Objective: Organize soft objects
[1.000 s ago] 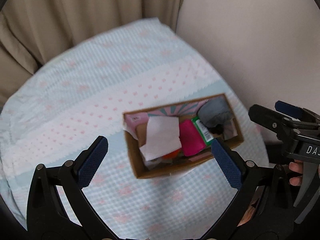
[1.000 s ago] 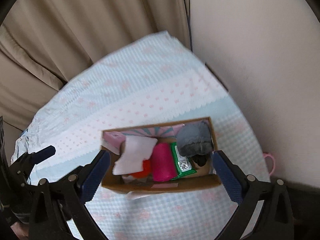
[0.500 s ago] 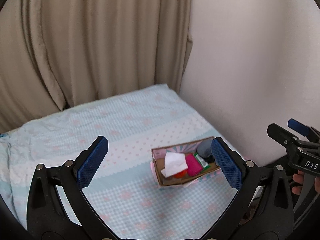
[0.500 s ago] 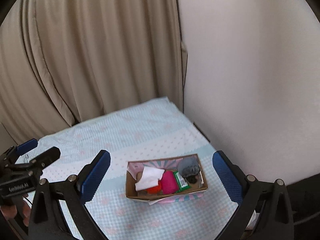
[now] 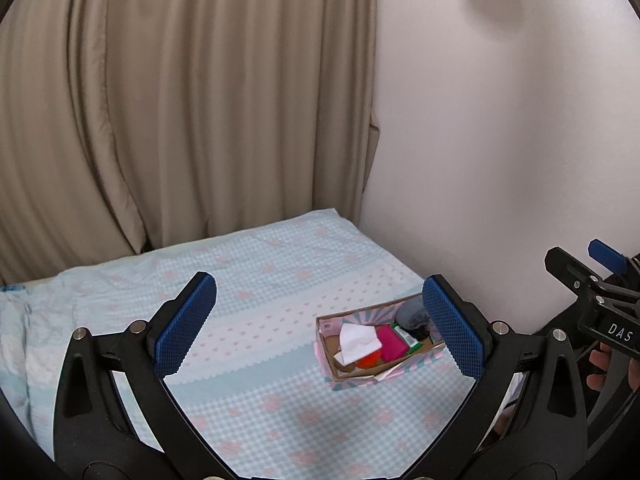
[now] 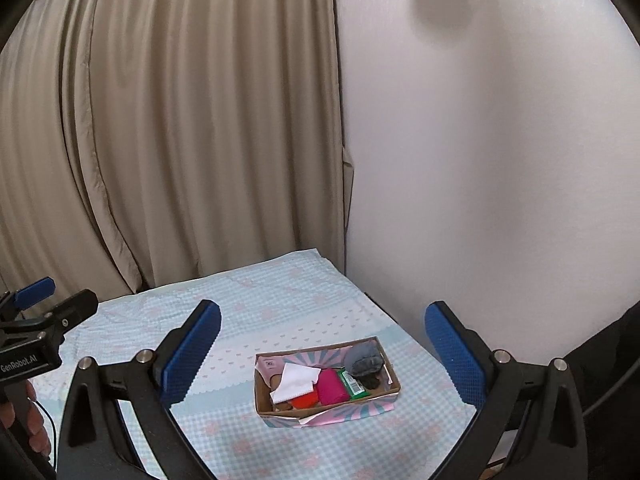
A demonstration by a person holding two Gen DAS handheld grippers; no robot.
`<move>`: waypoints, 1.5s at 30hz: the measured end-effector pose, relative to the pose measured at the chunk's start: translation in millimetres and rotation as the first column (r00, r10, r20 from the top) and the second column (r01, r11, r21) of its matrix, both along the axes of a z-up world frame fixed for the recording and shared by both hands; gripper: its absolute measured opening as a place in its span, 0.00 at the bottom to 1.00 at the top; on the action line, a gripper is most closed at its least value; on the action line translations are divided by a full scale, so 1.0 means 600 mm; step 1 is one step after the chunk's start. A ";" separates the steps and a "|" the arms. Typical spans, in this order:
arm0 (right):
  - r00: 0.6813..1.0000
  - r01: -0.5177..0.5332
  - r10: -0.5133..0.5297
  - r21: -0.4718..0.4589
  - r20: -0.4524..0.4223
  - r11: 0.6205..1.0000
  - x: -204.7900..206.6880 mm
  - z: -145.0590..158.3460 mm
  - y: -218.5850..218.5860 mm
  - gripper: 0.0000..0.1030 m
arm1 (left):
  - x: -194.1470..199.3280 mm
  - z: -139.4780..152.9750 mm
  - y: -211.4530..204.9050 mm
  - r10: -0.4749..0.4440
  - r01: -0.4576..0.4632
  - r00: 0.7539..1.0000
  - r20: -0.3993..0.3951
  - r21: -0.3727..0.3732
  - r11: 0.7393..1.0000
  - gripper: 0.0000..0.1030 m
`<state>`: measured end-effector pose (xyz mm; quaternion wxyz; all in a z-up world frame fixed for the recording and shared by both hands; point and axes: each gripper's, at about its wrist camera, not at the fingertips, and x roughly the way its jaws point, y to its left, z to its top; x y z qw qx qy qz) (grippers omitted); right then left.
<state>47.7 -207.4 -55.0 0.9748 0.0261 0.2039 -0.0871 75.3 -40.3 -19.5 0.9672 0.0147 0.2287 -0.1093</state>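
On checked bedspread (image 6: 224, 432), cardboard box (image 6: 326, 407), beige curtain (image 6: 180, 120), white wall (image 6: 500, 160)

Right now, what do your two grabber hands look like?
Both are black frames with two long fingers, blue bumpy pads and silver bolts. The left gripper says "GenRobot.AI" on its side; the right gripper says "DAS". A dark sleeve shows.

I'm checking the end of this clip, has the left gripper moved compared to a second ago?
Yes. The left gripper has pulled up and back: the cardboard box on the bed looks smaller now, and the curtain fills the view.
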 end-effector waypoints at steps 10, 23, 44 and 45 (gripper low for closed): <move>0.999 0.038 -0.038 0.000 0.025 0.999 -0.034 0.012 0.014 0.99 | -0.020 -0.002 -0.002 -0.020 0.020 1.000 -0.001 -0.003 1.000 1.00; 0.999 0.038 -0.037 -0.024 0.039 0.999 -0.039 0.020 0.021 0.99 | -0.037 0.003 0.006 0.000 0.000 1.000 0.015 -0.014 1.000 1.00; 0.998 0.028 -0.027 -0.019 0.053 0.999 -0.029 0.023 0.026 0.99 | -0.042 0.008 0.012 0.006 -0.006 0.999 0.037 0.001 1.000 1.00; 0.998 0.028 -0.027 -0.018 0.052 0.999 -0.029 0.024 0.027 0.99 | -0.044 0.010 0.012 0.005 -0.005 0.999 0.037 0.000 1.000 1.00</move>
